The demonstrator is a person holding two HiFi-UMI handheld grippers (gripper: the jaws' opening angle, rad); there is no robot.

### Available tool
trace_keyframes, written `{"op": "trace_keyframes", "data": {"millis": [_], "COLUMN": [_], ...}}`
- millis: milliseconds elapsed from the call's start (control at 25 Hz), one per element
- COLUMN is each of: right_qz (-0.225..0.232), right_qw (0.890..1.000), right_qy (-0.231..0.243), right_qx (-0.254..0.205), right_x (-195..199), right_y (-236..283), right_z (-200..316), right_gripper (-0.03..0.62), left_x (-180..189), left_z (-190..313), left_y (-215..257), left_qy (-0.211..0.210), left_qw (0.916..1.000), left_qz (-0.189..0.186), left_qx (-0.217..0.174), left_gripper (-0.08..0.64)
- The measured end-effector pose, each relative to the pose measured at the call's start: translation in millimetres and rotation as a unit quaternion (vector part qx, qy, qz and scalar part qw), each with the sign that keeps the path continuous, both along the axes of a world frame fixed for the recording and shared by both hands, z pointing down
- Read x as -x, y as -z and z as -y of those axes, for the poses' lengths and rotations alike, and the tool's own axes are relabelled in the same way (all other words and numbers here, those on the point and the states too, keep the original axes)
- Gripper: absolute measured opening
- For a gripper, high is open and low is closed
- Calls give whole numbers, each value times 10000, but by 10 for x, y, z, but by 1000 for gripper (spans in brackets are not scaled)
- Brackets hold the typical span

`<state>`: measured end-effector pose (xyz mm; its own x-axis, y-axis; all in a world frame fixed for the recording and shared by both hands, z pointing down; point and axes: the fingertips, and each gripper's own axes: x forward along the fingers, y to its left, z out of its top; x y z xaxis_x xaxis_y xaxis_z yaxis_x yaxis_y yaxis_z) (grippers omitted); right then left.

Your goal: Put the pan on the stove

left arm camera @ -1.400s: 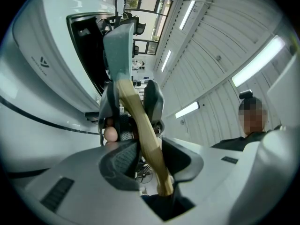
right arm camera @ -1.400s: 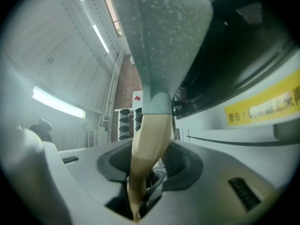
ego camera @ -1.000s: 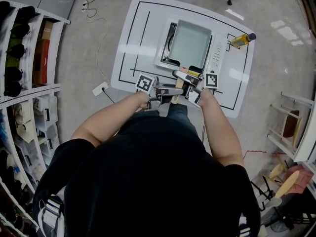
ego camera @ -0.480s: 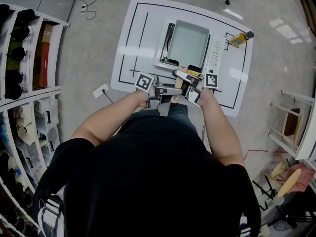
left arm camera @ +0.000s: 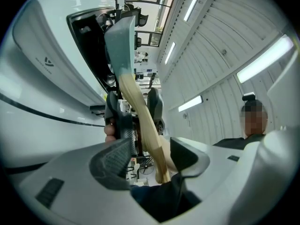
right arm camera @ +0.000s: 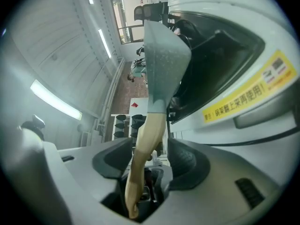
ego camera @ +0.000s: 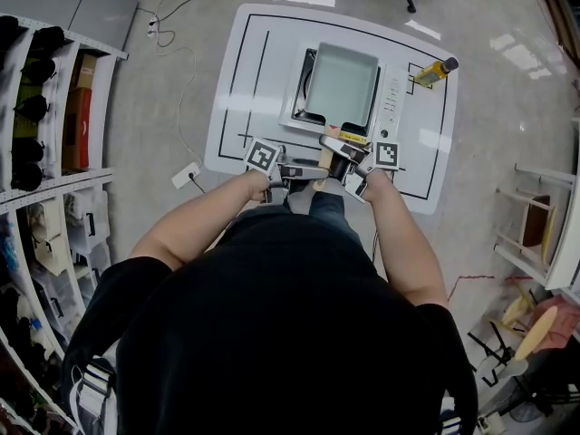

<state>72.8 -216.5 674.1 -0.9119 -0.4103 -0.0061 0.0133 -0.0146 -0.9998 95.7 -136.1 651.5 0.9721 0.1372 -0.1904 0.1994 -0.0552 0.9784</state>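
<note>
The jaws of the left gripper (left arm camera: 150, 157) and the right gripper (right arm camera: 151, 162) have just been opened and now stand apart. The handle (right arm camera: 149, 125) is left loose between each pair, pressed by neither. From this release the placing is judged done. The pan (ego camera: 342, 84) is seen just ahead of both grippers, seated on the stove (ego camera: 392, 98).

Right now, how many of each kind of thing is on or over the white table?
Pan: 1
Stove: 1
Yellow bottle: 1
Tongs: 2, left tongs and right tongs, whose jaws have just been opening, with the pan's wooden handle between them
Total: 5
</note>
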Motion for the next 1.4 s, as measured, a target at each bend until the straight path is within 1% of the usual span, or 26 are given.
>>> {"op": "trace_keyframes", "data": {"millis": [160,240,400,520,600,720,880,1000,1080,1240,1400], "right_qz": [-363,-524,-852,-1065,-1259,-1474,-1950,-2246,-2460,-2911,-3432], "right_qw": [9993,9984,9954,9924,9897,9853,9754,9672,9596,9414,9165], "right_qy": [-62,-98,-160,-352,-471,-578,-779,-741,-801,-953,-1075], "right_qx": [-90,-195,-407,-501,-487,-642,-675,-931,-1107,-1414,-1753], "right_x": [-73,-102,-146,-234,-310,-425,-676,-783,-861,-959,-1043], "right_y": [-27,-16,15,64,80,147,137,225,283,396,477], "right_z": [-53,-65,-85,-62,-72,-71,-141,-145,-118,-71,22], "right_gripper": [256,259,259,261,261,261,261,261,256,250,247], "left_x": [37,73,159,217,264,357,456,522,553,606,659], "left_z": [45,64,98,157,208,342,433,544,630,750,854], "left_y": [-14,-64,-127,-104,-113,-157,-88,0,44,41,53], "left_qy": [135,200,288,409,534,770,888,1025,1101,1075,1129], "left_qw": [9997,9991,9957,9900,9859,9783,9688,9593,9527,9390,9223], "left_qz": [135,305,564,781,935,1204,1406,1527,1600,1893,2182], "left_qx": [-119,-236,-678,-1102,-1278,-1503,-1840,-2141,-2339,-2661,-2982], "left_gripper": [270,281,288,290,290,290,290,289,290,288,288]}}
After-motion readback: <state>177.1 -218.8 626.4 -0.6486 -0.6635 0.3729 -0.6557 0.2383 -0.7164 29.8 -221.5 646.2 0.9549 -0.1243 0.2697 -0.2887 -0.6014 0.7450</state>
